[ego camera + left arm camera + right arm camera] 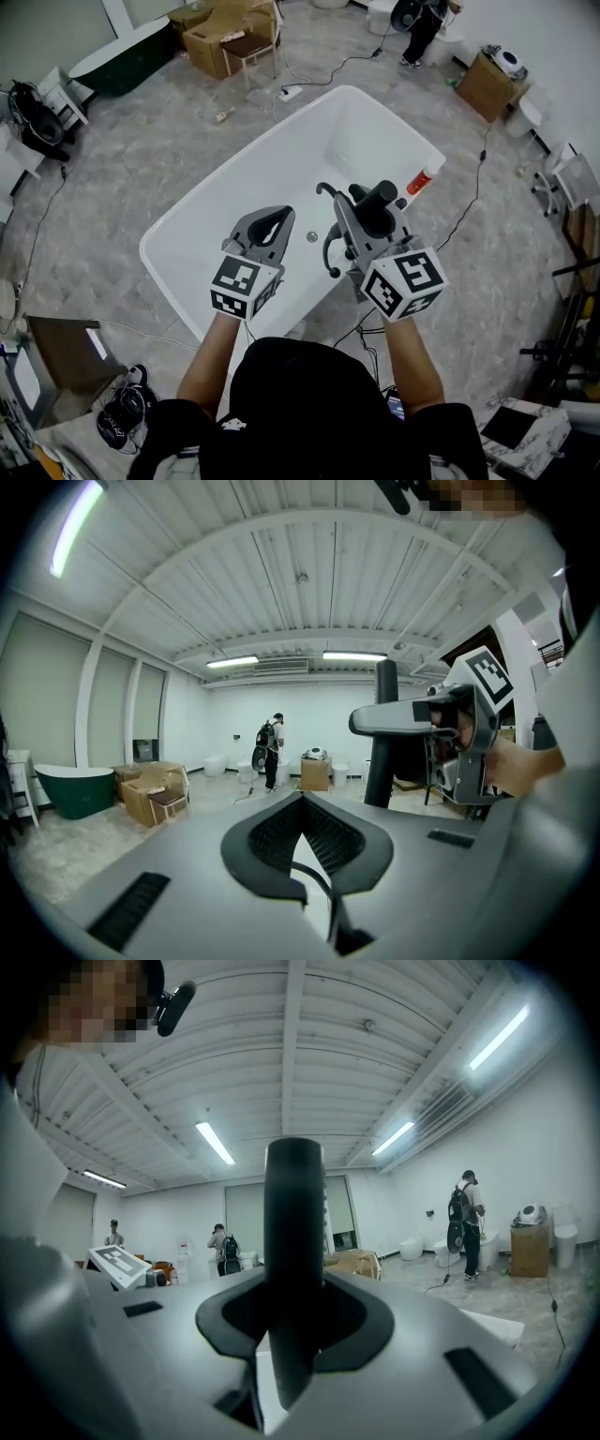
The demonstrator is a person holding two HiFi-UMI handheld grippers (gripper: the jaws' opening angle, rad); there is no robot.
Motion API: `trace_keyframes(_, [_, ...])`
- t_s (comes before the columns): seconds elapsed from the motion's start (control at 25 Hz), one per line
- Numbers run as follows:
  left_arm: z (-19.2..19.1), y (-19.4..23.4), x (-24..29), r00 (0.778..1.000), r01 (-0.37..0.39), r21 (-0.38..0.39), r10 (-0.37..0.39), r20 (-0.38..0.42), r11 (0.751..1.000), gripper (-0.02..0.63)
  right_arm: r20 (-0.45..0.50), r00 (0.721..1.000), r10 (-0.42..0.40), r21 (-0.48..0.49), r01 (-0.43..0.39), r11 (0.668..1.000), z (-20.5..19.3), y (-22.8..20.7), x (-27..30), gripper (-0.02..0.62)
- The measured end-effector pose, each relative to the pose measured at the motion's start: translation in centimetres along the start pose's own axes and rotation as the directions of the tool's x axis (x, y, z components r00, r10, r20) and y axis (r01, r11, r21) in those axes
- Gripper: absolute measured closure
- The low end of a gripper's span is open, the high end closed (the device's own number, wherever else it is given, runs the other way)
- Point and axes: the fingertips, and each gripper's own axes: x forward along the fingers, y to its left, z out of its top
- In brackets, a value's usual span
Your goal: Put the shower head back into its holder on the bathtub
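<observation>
The black shower head (378,200) stands upright by its handle between the jaws of my right gripper (370,214), which is shut on it above the near right part of the white bathtub (234,187). A dark hose (329,258) curves down beside it. In the right gripper view the handle (293,1241) fills the gap of the right gripper (293,1290). My left gripper (272,223) hangs shut just to the left, over the tub, with nothing clearly in it. The left gripper (302,803) sees the shower head (385,733) at its right. The holder is hidden.
A red-capped bottle (424,180) lies on the tub's right rim, and the drain (312,236) shows in the tub floor. Cardboard boxes (220,37), a dark green tub (122,56), floor cables (469,206) and a standing person (422,28) surround the tub.
</observation>
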Motion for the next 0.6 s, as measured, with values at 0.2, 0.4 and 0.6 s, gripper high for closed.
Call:
trace_keyframes(0.2, [-1.3, 0.2, 0.3, 1.0, 0.016, -0.017, -0.017, -0.02, 1.0, 0.592, -0.047, 0.998, -0.041, 0.002, 0.041, 0.999, -2.2, -0.7, 0.2, 0.491])
trace_keyframes(0.4, [-2.9, -0.4, 1.5, 0.999, 0.035, -0.043, -0.037, -0.035, 0.998, 0.594, -0.094, 0.992, -0.087, -0.002, 0.088, 0.996, -4.5, -2.2, 0.0, 0.491])
trace_keyframes(0.6, [-4.9, -1.1, 3.0, 0.998, 0.035, -0.062, -0.038, -0.047, 0.997, 0.592, -0.162, 0.979, -0.122, 0.007, 0.124, 0.992, -7.8, -3.9, -0.4, 0.491])
